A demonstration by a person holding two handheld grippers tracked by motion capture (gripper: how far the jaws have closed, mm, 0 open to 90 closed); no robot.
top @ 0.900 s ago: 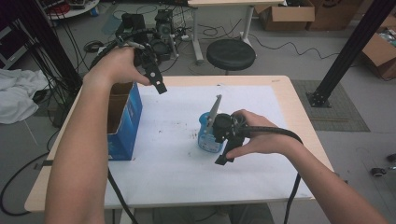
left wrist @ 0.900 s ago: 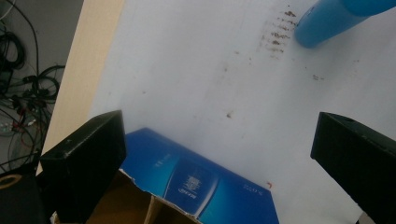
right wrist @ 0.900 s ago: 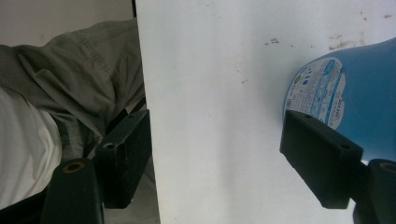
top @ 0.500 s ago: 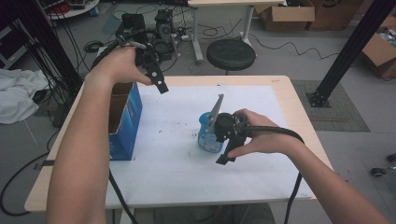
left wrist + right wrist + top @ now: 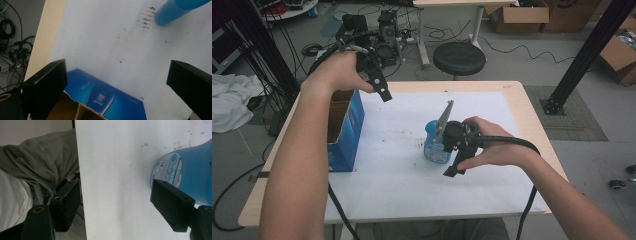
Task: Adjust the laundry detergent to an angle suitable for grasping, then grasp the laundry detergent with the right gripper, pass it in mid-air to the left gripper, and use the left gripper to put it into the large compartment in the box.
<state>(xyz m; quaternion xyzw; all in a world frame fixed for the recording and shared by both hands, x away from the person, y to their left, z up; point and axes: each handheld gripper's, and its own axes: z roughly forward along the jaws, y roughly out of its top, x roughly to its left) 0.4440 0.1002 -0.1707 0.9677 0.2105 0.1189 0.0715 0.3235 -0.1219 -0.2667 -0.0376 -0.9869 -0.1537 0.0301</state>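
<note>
A blue plastic bottle (image 5: 432, 145) stands on the white sheet near the table's middle. My right gripper (image 5: 454, 170) is held just right of it, jaws pointing toward the near edge. In the right gripper view the jaws of this gripper (image 5: 117, 187) stand open and empty, with the bottle (image 5: 186, 167) beside the right jaw. My left gripper (image 5: 384, 94) hangs in the air over the far corner of an open blue cardboard box (image 5: 346, 130). Seen along its own jaws, the left gripper (image 5: 117, 72) is wide open, with the box (image 5: 110, 102) beneath and the bottle (image 5: 172, 11) farther off.
The white sheet (image 5: 402, 165) covers most of the wooden table (image 5: 532, 100) and carries small dark specks. A black stool (image 5: 459, 57) and tangled cables (image 5: 377, 30) lie beyond the far edge. A person's trousers (image 5: 37, 162) sit past the near edge.
</note>
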